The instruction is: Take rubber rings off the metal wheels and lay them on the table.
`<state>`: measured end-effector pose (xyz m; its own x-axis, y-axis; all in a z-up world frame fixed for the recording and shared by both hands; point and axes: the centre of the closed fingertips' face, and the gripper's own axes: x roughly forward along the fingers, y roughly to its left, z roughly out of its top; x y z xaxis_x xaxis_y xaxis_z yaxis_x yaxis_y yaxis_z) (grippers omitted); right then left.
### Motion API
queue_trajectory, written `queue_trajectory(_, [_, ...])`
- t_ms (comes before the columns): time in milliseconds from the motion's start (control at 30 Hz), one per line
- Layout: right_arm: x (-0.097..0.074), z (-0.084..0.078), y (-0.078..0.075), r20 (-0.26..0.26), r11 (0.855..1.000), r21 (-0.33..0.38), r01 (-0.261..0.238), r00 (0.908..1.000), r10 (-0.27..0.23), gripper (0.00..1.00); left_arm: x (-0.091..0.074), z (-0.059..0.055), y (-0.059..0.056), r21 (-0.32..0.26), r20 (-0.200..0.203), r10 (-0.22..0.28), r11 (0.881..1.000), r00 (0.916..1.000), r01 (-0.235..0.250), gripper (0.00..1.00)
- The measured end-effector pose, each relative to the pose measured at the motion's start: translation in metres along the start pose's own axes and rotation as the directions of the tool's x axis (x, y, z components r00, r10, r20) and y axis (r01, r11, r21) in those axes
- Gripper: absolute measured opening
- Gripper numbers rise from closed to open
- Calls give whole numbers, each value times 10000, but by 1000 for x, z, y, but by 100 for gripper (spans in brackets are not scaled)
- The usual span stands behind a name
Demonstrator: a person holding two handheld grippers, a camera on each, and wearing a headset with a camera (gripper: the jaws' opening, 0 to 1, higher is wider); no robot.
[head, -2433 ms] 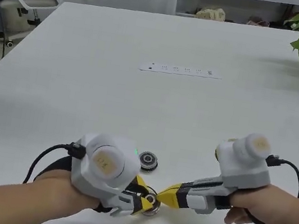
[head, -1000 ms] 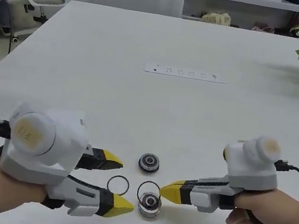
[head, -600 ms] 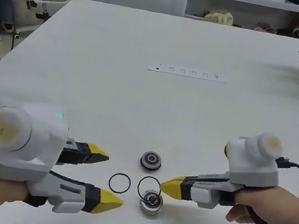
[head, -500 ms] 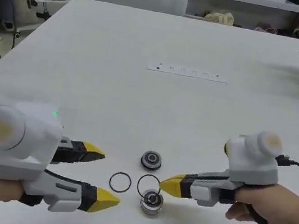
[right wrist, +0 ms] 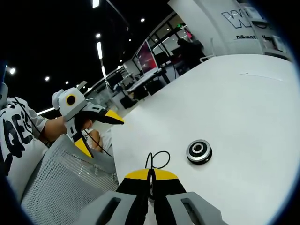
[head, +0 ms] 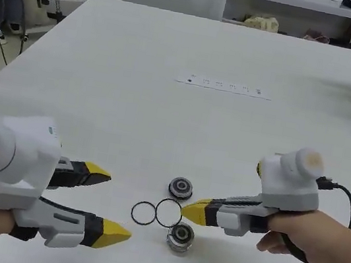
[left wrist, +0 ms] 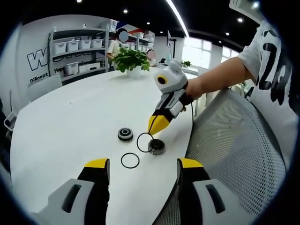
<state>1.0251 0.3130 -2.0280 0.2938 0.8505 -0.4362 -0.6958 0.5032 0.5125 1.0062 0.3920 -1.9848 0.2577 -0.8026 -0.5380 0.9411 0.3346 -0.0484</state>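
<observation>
bench (head: 164, 116): white; it carried both wheels and one loose ring.
left claw (head: 107, 202): at 8 o'clock of the wheels in the head view, jaws spread wide, gripping nothing, clear of every part.
right claw (head: 191, 209): at 3 o'clock of the rings, jaws clenched on the pinched ring.
far wheel (head: 180, 188): flat on the bench, dark around its edge, at 12 o'clock of the near wheel.
near wheel (head: 180, 234): flat on the bench, just below the right claw's tip.
pinched ring (head: 168, 212): thin and black, caught at the yellow tip, beside the near wheel.
loose ring (head: 143, 212): flat on the bench, at 9 o'clock of the pinched ring.
</observation>
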Motion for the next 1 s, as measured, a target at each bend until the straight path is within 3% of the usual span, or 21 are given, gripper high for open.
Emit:
queue_trajectory(433, [20,3,1,-108,10000,-82,-34,9999,33,0,-6,-5,5,-215,-8,283,9994,9996,-283,59])
queue_trajectory(1000, [44,6,-2,64,9990,424,151,9999,-154,0,-13,-9,8,-314,-40,478,9984,9988,-479,59])
